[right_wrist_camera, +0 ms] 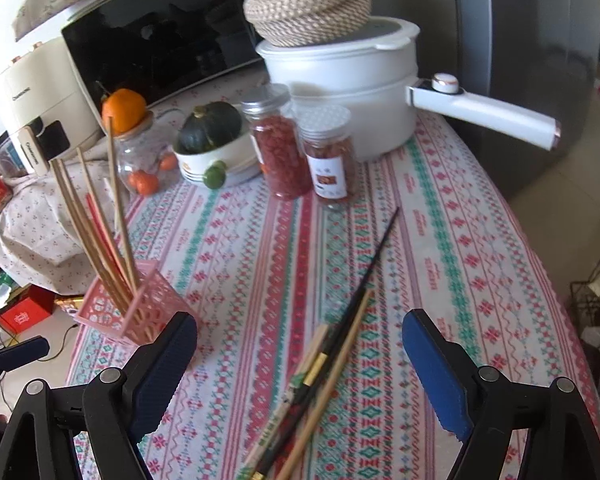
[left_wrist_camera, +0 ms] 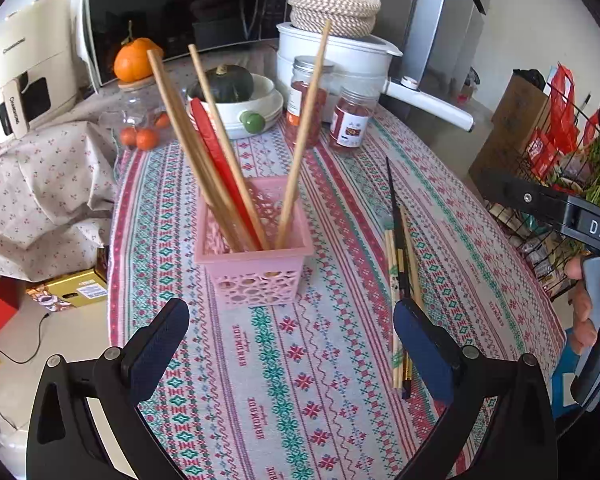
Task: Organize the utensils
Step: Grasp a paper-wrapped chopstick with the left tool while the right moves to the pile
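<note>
Both the left hand-held gripper and the right hand-held gripper are held spread wide, empty; loose chopsticks are laid near the surface's right edge, beside the pink basket

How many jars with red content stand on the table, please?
2. The taller jar with a metal lid stands in front of the white pot. The shorter jar with a label stands just to its right, closer to the camera.

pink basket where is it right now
The pink basket stands upright mid-table in the left wrist view, holding chopsticks, left of the loose chopsticks lying flat on the tablecloth.
</note>
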A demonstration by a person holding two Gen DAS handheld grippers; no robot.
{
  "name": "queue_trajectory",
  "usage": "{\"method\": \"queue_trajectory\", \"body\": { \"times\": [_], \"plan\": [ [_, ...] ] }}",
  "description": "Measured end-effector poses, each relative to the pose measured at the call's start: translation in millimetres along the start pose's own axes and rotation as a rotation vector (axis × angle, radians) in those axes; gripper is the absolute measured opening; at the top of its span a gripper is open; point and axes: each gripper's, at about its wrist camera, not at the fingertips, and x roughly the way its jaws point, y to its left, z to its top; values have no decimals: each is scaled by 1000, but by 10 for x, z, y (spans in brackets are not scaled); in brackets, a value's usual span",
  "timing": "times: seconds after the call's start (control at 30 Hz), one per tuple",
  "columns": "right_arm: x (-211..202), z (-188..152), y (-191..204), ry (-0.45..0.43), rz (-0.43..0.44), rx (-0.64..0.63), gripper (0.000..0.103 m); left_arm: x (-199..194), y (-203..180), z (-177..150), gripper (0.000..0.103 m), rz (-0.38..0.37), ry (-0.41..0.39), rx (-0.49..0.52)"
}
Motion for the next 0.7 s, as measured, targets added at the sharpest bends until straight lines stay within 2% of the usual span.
{"method": "queue_trajectory", "body": {
  "times": [0.17,0.3,0.47,0.6,0.67,0.7],
  "plan": [
    [74,-101,-338,81,-64,48,90,109,-340,-14,103,-3,20,56],
    [108,-179,-599,136,-78,109,90,233,-598,-8,103,-3,42,83],
    [75,-226,-857,154,-84,166,90,492,-876,22,103,-8,120,103],
    [63,-252,-1003,164,-93,181,90,683,-1032,77,103,6,141,110],
    [60,-273,-1067,170,-96,185,90,790,-1048,109,99,7,153,86],
    [62,-278,-1095,174,-97,186,90,849,-1041,121,91,0,167,70]
  ]
}}
